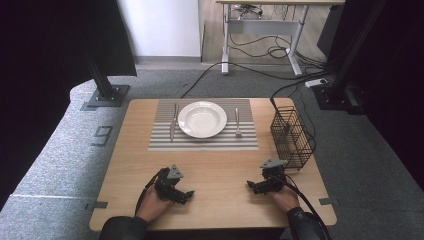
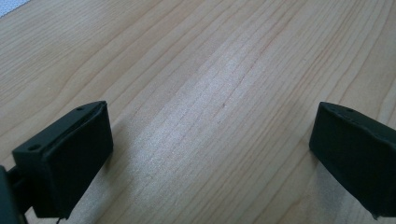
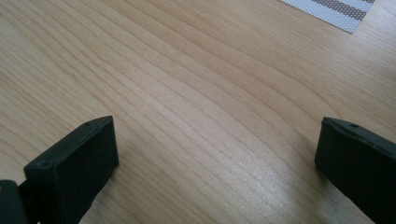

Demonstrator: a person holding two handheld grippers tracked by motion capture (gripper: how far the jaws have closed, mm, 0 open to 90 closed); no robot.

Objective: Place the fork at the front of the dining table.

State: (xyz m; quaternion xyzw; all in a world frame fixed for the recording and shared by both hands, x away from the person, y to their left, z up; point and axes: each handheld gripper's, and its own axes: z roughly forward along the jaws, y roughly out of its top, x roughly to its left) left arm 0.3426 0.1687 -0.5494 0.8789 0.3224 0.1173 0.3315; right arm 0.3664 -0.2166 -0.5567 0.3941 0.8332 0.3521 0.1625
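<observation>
The near half of the table [image 1: 220, 175] lies bare between both tongs. Farther off, the striped placemat [image 1: 203, 142] with plate [image 1: 202, 119], knife [image 1: 173, 125] and fork [image 1: 238, 123] fills the middle, and the black wire basket [image 1: 292, 137] blocks the right edge.

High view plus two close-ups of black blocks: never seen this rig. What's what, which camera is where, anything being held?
There is no robot arm: a person at the table holds a hand-held two-jaw gripper in each hand. The high view looks down from above the person's side, with the left gripper at the left and the right gripper at the right.

The two close-ups come from cameras riding on the grippers, looking along their own black jaws at the bare wood. In each, the jaws stand wide apart with nothing between them, so nothing is held; both grippers sit low over the table's near part.

On the table lies a striped placemat with a white plate on it, a knife left of the plate and a fork right of it. A black wire basket stands near the right edge.
</observation>
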